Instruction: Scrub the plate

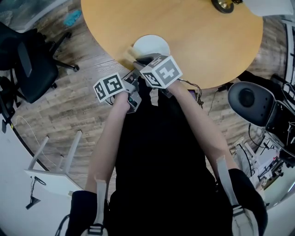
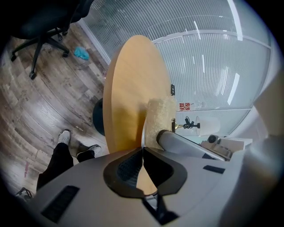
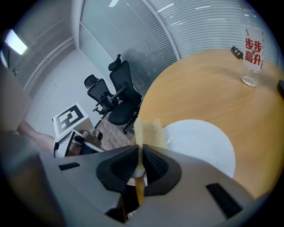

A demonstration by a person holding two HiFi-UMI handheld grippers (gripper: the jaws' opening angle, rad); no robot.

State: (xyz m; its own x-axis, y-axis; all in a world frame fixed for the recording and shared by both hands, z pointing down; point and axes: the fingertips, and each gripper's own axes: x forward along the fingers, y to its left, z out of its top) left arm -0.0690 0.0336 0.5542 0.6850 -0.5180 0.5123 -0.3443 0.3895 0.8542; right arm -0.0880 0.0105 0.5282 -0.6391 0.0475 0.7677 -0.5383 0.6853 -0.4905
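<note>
A white plate (image 1: 151, 45) lies on the round wooden table (image 1: 198, 41), at its near edge. My left gripper (image 2: 143, 153) is shut on the plate's rim (image 2: 142, 133), which shows edge-on as a thin white line between the jaws. My right gripper (image 3: 140, 150) is shut on a pale yellow sponge (image 3: 148, 130). The sponge rests on the near left part of the plate (image 3: 199, 146). In the left gripper view the sponge (image 2: 160, 116) stands just beyond the jaws, with the right gripper's grey body beside it.
A clear bottle with red print (image 3: 252, 51) stands far across the table. A small dark object (image 1: 223, 5) sits at the table's far side. Black office chairs (image 1: 27, 64) stand on the wood floor to the left, and another chair (image 1: 251, 99) to the right.
</note>
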